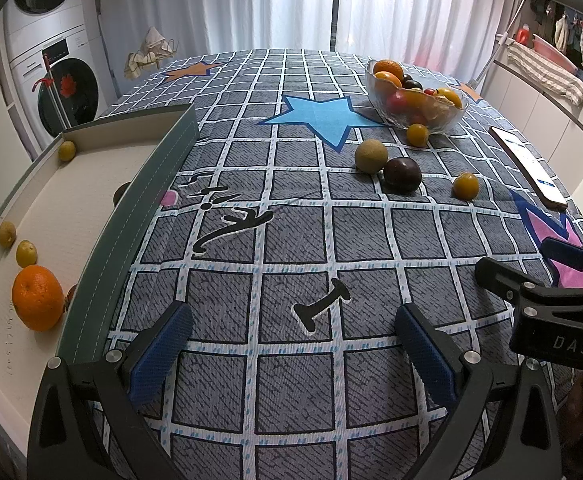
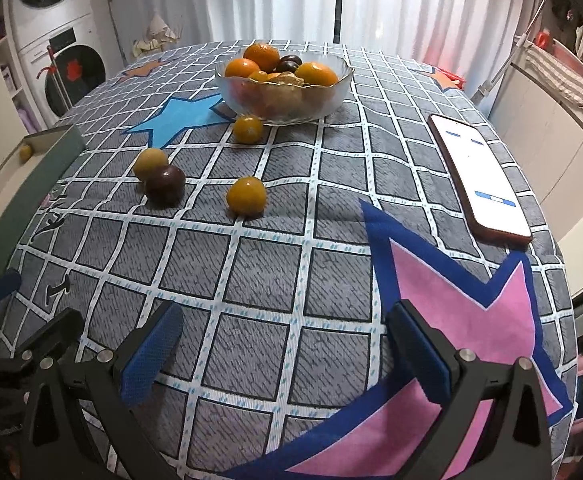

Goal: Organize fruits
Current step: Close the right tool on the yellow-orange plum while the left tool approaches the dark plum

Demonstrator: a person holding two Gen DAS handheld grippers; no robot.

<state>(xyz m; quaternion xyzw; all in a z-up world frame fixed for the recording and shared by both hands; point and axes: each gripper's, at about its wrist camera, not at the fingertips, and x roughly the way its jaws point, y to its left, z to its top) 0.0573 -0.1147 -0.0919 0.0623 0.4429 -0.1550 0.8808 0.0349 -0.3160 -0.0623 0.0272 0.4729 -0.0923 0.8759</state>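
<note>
Blue-padded fingers [image 1: 163, 352] of left gripper [image 1: 291, 354] spread wide, empty; right gripper [image 2: 287, 354] same. Loose fruit mid-counter [image 2: 291, 280]: yellow fruit [image 2: 246, 196], dark plum [image 2: 164, 185] touching greenish fruit [image 2: 150, 163] (all round, smooth, likely roll; soft skin, pinch lightly across middle). Beyond, glass bowl [image 2: 333, 94], fragile. Tray [image 1: 91, 184] left, holding orange [image 1: 37, 298].

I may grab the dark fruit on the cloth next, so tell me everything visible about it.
The dark plum is round, smooth and deep purple-brown with a faint sheen. It lies loose on the checked tablecloth, left of the glass bowl and nearer the camera. A yellow-green fruit sits right behind it, apparently touching. Nothing grips it; both tongs are away from it.
</note>
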